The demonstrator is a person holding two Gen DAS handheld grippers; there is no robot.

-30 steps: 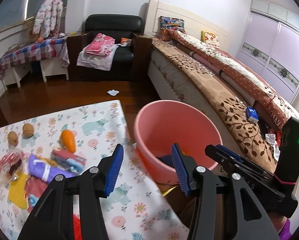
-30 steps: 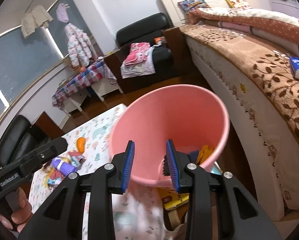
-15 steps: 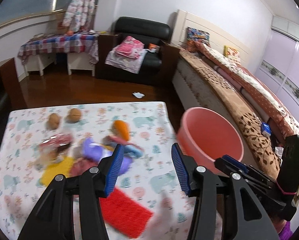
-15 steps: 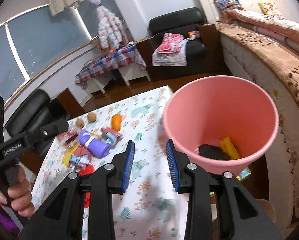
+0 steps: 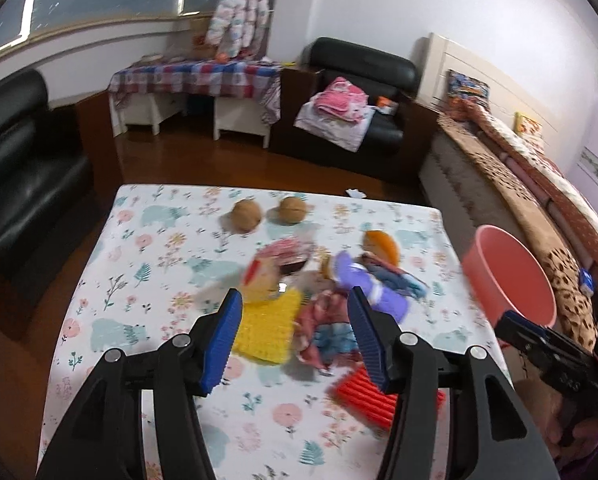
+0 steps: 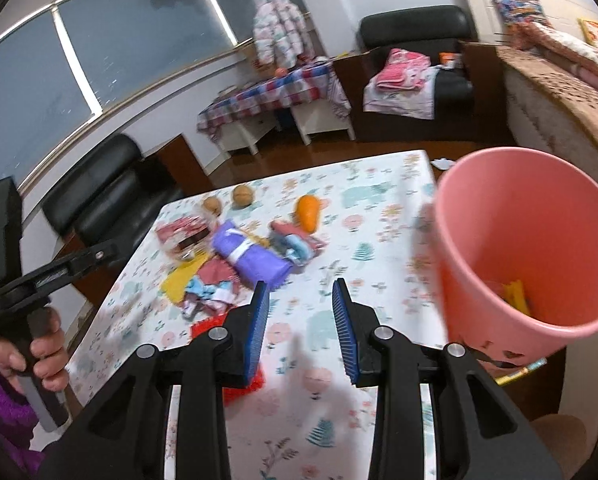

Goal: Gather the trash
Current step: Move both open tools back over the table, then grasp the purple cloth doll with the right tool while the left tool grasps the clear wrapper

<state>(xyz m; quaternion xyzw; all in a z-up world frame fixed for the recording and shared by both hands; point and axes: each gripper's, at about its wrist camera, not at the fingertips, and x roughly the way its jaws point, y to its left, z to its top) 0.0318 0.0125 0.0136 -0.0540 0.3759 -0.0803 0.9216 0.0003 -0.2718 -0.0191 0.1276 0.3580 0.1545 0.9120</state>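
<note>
Table with a floral cloth fills the middle of both views. Pink bin stands off the table's right edge, beside the bed; some yellow scraps already lie inside it, so collecting is part done by my reading.

Most trash remains: a heap at table centre with a purple pack, yellow pad, crumpled wrappers, and a red ridged pad nearer the front edge. Orange carrot-like item and two brown balls sit farther back; unclear whether those count as trash.

Left gripper has just been opening; jaws spread wide above the heap, nothing between them. Right gripper is partly spread, empty, over bare cloth.
</note>
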